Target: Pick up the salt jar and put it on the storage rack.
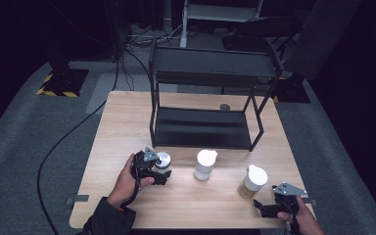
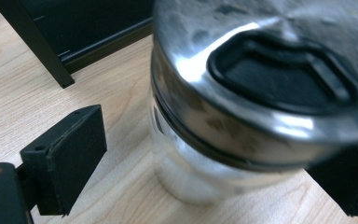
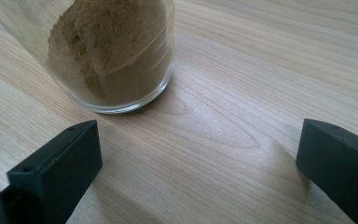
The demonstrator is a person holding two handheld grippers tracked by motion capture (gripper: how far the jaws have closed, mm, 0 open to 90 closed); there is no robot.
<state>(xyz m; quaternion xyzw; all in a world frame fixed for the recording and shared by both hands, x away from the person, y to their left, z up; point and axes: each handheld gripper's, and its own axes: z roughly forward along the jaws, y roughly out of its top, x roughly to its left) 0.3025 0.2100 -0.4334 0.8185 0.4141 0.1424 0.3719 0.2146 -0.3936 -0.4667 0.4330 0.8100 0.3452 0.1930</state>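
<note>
Left tongs point(image 1: 162, 172) stand wide around the steel-lidded glass jar point(image 2: 242, 116), not yet pinching; right tongs point(image 1: 264, 207) gape empty, the brown spice jar point(image 3: 112, 51) just ahead. Glass looks slick, breakable: grip below the lid

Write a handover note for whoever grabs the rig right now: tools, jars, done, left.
Left tool: jaws either side of the metal-lidded jar at the table's front left; a gap shows at one pad, so no grip yet.
Right tool: open and empty at the front right corner, close to the jar of brown powder.
White-capped jar stands in the middle, in front of the black rack.
Done: nothing on the rack's shelves.
Left: probably close on the metal-lidded jar and shelve it, then the other two.
</note>
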